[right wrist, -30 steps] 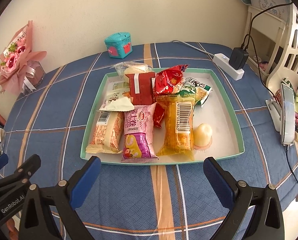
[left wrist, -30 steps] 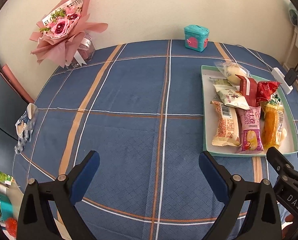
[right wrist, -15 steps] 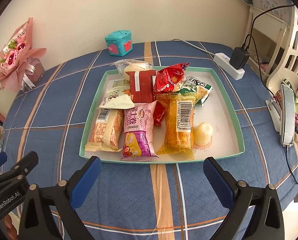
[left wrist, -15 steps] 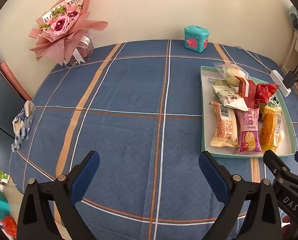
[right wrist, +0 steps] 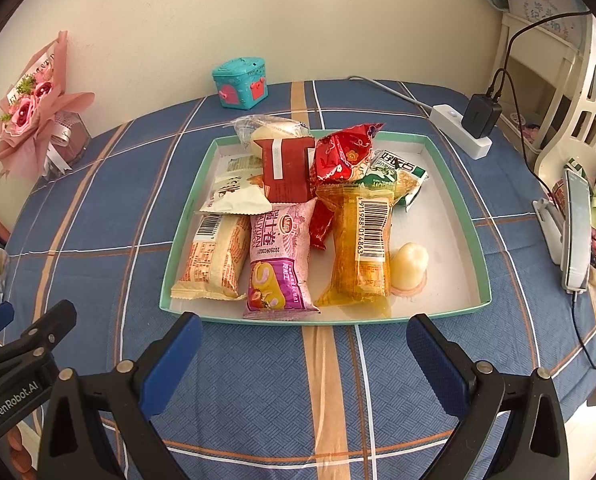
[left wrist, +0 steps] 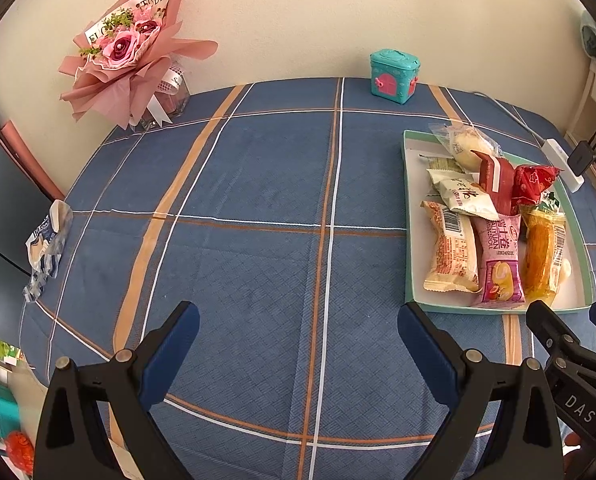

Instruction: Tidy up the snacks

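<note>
Crinkly foil snack packets (right wrist: pixel 281 256) lying heaped in tray (right wrist: pixel 464 216): light, slippery, crushable; gripping by sealed ends. Right hand-held gripper (right wrist: pixel 302 344) and left hand-held gripper (left wrist: pixel 298 328) hovering wide open, empty.

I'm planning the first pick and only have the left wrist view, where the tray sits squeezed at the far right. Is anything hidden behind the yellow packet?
Observer: Yes, a pale jelly cup stands on the tray floor, right beside the yellow packet on its right.
Operator: Anything tucked between packets?
Observer: A small red packet lies between the pink roll packet and the yellow one.
Operator: Anything to avoid right of the tray?
Observer: A phone leans on a stand near the table's right edge.
</note>
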The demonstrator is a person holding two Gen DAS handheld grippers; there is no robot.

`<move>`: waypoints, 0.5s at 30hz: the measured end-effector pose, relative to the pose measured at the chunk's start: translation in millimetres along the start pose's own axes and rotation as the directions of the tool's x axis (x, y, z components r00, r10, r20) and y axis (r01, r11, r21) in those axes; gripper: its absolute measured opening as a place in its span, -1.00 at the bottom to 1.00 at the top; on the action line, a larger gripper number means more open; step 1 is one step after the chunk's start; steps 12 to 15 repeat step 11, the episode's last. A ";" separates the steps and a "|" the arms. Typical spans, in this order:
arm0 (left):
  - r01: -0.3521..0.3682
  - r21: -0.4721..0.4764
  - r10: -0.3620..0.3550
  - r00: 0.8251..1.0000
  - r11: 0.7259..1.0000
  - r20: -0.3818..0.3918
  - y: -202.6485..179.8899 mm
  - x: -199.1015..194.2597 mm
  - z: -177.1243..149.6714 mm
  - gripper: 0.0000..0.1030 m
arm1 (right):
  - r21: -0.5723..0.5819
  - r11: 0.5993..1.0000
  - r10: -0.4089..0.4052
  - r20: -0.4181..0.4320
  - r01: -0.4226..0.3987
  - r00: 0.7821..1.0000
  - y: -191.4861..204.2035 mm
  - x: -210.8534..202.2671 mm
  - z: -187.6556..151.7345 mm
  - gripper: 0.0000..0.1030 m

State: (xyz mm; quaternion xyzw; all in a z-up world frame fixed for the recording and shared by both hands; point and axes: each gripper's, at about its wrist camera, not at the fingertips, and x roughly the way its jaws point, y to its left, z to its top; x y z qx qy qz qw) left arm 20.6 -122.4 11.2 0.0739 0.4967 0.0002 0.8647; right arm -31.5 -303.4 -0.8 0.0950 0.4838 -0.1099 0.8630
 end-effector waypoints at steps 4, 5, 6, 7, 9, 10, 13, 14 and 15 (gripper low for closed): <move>-0.015 -0.003 0.015 1.000 1.000 0.000 1.1 -0.2 -0.1 0.93 | -0.001 1.000 0.001 -0.001 -0.001 1.000 -0.1 0.6 -0.4 1.00; -0.016 -0.004 0.016 1.000 1.000 0.002 1.3 -0.5 -0.2 0.93 | -0.001 1.000 0.001 -0.001 -0.001 1.000 0.0 0.6 -0.5 1.00; -0.016 -0.005 0.016 1.000 1.000 0.006 2.0 -1.2 -0.2 0.93 | -0.002 1.000 0.001 -0.003 -0.001 1.000 0.1 0.9 -0.8 1.00; -0.015 -0.005 0.015 1.000 1.000 0.009 2.1 -1.9 -0.2 0.93 | -0.003 1.000 0.002 -0.005 -0.002 1.000 0.3 1.3 -1.1 1.00; -0.013 -0.005 0.013 1.000 1.000 0.014 2.3 -2.9 0.0 0.93 | -0.005 1.000 0.003 -0.008 -0.003 1.000 0.5 2.0 -1.2 1.00; -0.012 -0.005 0.012 1.000 1.000 0.013 2.3 -2.7 0.0 0.93 | -0.006 1.000 0.003 -0.008 -0.004 1.000 0.3 2.2 -1.2 1.00; -0.009 -0.005 0.009 1.000 1.000 0.010 2.5 -2.2 0.1 0.93 | -0.006 1.000 0.004 -0.008 -0.004 1.000 0.3 2.1 -1.4 1.00; -0.009 -0.005 0.009 1.000 1.000 0.010 2.5 -2.2 0.1 0.93 | -0.006 1.000 0.004 -0.008 -0.004 1.000 0.3 2.1 -1.4 1.00; -0.009 -0.005 0.009 1.000 1.000 0.010 2.5 -2.2 0.1 0.93 | -0.006 1.000 0.004 -0.008 -0.004 1.000 0.3 2.1 -1.4 1.00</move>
